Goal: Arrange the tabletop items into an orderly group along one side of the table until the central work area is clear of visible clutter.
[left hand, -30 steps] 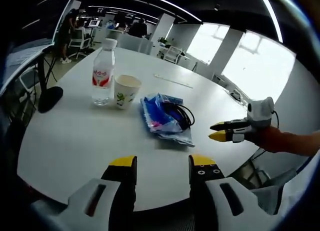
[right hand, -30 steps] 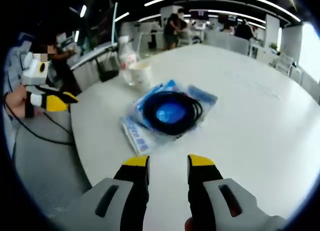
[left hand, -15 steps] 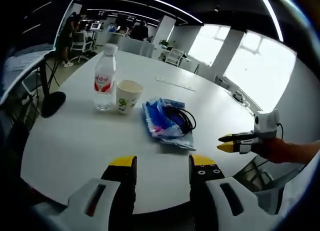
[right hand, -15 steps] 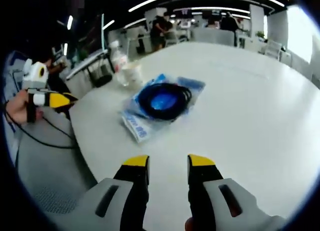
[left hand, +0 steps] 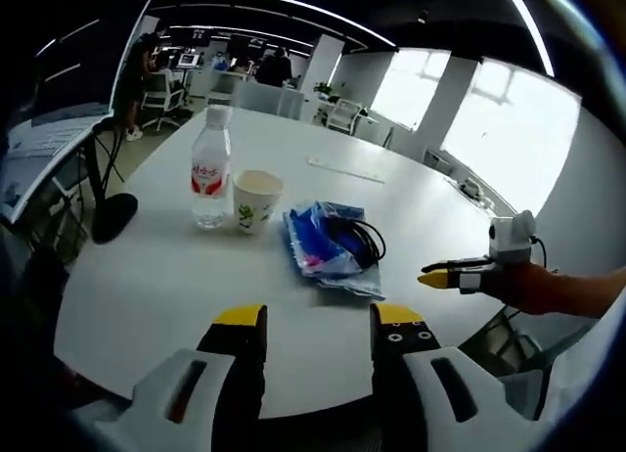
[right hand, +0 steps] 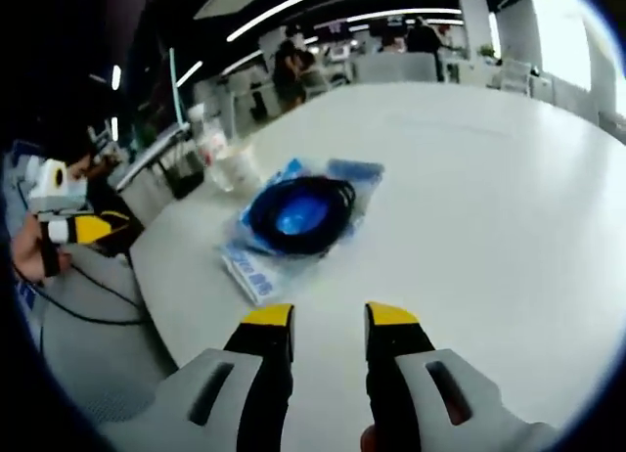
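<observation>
Both tongs, left tongs (left hand: 306, 317) and right tongs (right hand: 329, 316), parted, empty; black cable (right hand: 297, 213) half-veiled inside blue packet (right hand: 256, 271).

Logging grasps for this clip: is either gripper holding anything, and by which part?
Nothing is held. The left gripper and right gripper are both open and empty.

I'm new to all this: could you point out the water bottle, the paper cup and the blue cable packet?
water bottle (left hand: 209, 178): left gripper view, red label.
paper cup (left hand: 256, 203): left gripper view, side wall.
blue cable packet (right hand: 298, 216): right gripper view, blue centre inside the coil.
</observation>
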### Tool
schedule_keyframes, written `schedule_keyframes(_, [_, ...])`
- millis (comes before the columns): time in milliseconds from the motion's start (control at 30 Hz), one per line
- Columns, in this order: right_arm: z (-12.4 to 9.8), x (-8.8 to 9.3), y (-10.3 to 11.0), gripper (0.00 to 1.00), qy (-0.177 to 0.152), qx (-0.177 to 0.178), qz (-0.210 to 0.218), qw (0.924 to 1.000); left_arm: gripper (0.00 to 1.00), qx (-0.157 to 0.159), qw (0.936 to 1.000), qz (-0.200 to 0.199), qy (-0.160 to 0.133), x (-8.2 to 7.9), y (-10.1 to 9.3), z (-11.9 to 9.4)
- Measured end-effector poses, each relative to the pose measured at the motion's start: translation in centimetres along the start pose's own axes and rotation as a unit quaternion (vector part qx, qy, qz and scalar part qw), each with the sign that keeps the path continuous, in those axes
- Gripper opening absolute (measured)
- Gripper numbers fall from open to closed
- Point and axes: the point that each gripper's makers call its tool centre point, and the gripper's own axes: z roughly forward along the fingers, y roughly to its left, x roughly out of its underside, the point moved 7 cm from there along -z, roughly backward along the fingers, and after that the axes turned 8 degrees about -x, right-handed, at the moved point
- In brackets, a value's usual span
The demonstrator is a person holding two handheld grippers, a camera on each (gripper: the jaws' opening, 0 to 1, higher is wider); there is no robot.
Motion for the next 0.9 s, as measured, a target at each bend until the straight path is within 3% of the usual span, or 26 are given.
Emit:
schedule_keyframes(367, [2.3, -2.6, -0.9, 0.27, -0.011, -0.013, 0.011, 0.9998, 0.43, -0.008, 0.9999, -0.004, -0.009, -0.5, 0.1, -0.6])
schedule_keyframes(567, [3.3, -3.6, -1.5, 0.27, -0.019, -0.016, 0.034, 0.9991, 0.43, -0.011, 0.9999, -0.007, -0.007, -0.4, -0.2, -1.1])
schedule_keyframes(900, [4.5, -4.6, -1.7, 0.27, -0.013, -0.022, 0.032, 0.9992, 0.44, -0.01, 0.9999, -0.001, -0.007, -0.7, -0.4, -1.2])
